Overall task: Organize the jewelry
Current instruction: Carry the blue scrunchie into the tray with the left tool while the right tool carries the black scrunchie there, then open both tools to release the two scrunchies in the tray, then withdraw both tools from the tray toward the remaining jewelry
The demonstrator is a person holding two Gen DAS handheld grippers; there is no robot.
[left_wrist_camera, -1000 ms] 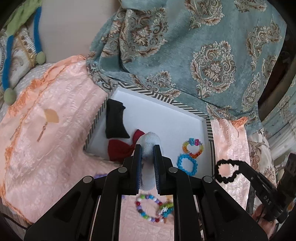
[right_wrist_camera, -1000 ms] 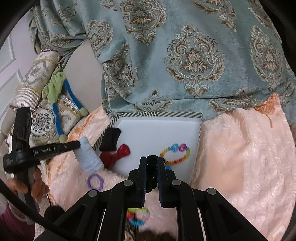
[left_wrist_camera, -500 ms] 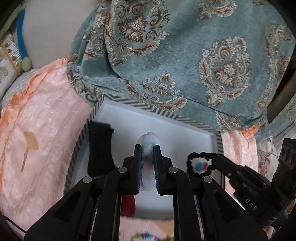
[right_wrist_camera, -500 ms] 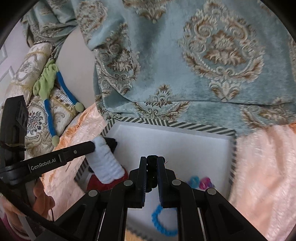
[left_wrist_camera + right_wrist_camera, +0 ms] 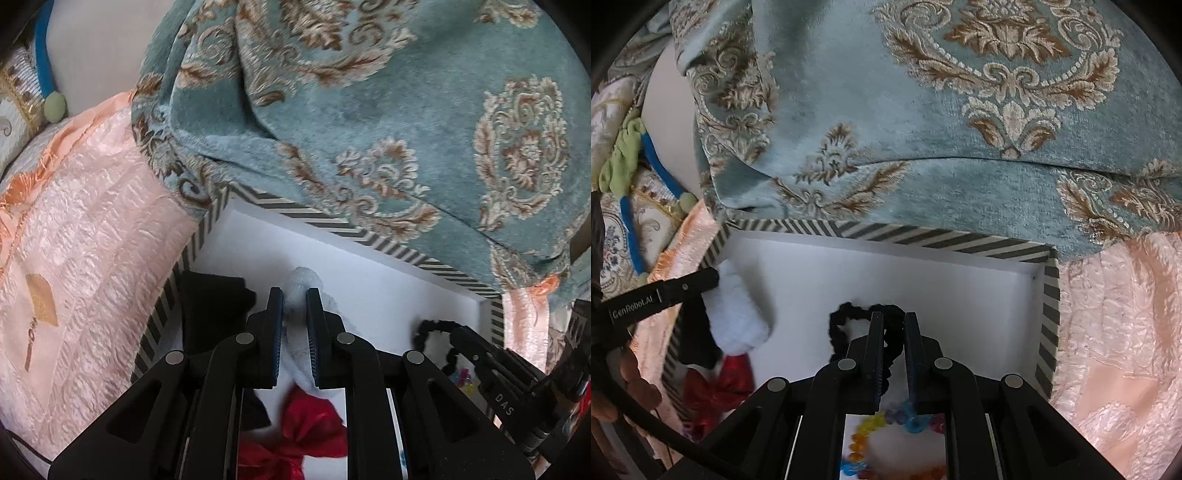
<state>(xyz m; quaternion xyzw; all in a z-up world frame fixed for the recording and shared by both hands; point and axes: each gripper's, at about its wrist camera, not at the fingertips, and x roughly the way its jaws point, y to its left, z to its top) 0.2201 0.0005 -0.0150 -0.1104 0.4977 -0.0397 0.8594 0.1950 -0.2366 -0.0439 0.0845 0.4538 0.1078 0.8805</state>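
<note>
A white box with a striped rim (image 5: 332,223) (image 5: 945,242) lies on the pink bedspread. My left gripper (image 5: 294,295) is shut on a white fluffy scrunchie (image 5: 304,278), held inside the box at its left side; it also shows in the right wrist view (image 5: 738,314). My right gripper (image 5: 894,317) is shut on a black scrunchie (image 5: 849,321), held over the box's middle; it shows in the left wrist view too (image 5: 436,328). In the box lie a black cloth piece (image 5: 214,306), a red bow (image 5: 310,417) and a coloured bead bracelet (image 5: 882,421).
A teal patterned blanket (image 5: 369,110) (image 5: 923,110) overhangs the box's far edge. The pink bedspread (image 5: 74,240) (image 5: 1115,314) surrounds the box. A cushion with a blue and green cord (image 5: 631,173) lies at the far left.
Both grippers have moved forward and down into the box with their scrunchies. The box now fills more of both views.
</note>
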